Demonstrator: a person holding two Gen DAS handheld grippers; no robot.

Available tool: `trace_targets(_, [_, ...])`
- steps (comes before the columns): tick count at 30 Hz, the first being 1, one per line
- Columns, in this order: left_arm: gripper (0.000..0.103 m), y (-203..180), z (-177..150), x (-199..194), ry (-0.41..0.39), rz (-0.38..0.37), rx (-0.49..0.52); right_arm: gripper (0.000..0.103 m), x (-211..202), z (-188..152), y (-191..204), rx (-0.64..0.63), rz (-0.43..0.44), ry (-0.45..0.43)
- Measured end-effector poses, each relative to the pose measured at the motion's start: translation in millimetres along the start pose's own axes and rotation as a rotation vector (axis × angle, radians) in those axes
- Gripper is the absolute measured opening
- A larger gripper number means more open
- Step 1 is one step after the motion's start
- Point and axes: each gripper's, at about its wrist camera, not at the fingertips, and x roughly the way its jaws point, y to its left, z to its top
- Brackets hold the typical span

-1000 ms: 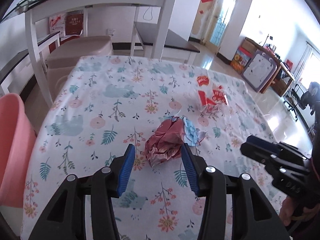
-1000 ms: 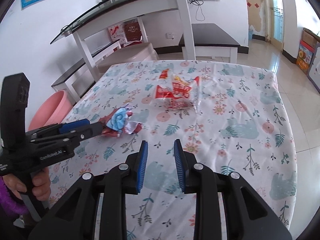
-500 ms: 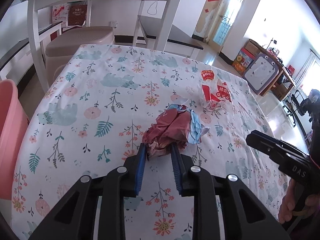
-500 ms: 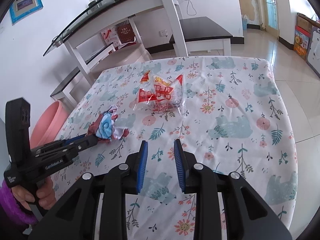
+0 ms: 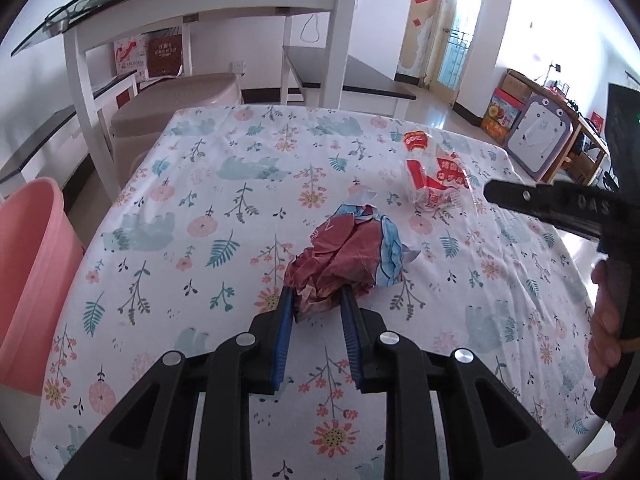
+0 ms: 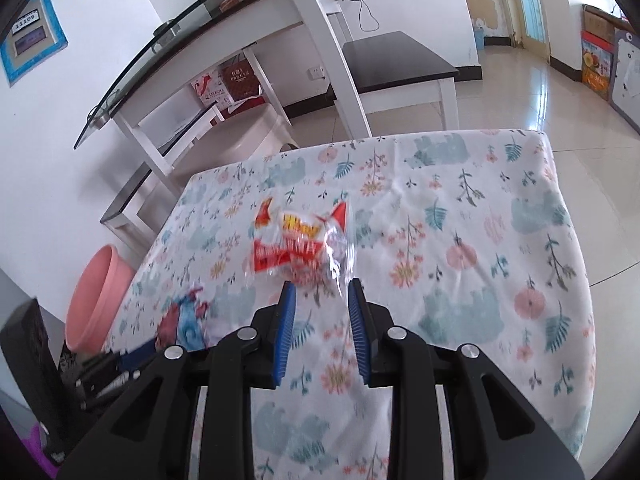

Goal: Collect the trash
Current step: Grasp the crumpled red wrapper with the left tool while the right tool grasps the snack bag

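A crumpled red and blue wrapper (image 5: 347, 258) lies on the flowered tablecloth (image 5: 200, 208), and my left gripper (image 5: 316, 294) is shut on its near end. A clear plastic bag with red print (image 5: 434, 184) lies farther right. In the right wrist view that bag (image 6: 304, 242) sits just ahead of my right gripper (image 6: 322, 288), which is open, its blue pads apart with nothing between them. The crumpled wrapper (image 6: 182, 318) shows blurred at the lower left there. A hand (image 5: 606, 320) holds the right gripper's handle at the right edge of the left wrist view.
A pink basin (image 5: 28, 264) stands beside the table's left edge; it shows again as the pink basin (image 6: 100, 300) in the right view. Behind the table stand a beige bin (image 5: 180, 96) and a white glass-topped desk (image 5: 200, 12). Shiny tiled floor (image 6: 540, 92) lies to the right.
My left gripper closed from wide apart onto the crumpled wrapper. My right gripper moved toward the clear bag, which now lies just ahead of its tips.
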Motion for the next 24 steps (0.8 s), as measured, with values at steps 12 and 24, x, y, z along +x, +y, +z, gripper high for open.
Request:
trace_targets(12, [0.023,7,0,5,0.022,-0.038,-0.038,0.043,28,18,0,-0.012,-0.030,0.019])
trace_targets(24, [0.023,6,0,4,0.023,-0.039,-0.037,0.027,38,13,-4,-0.046,-0.053,0.006])
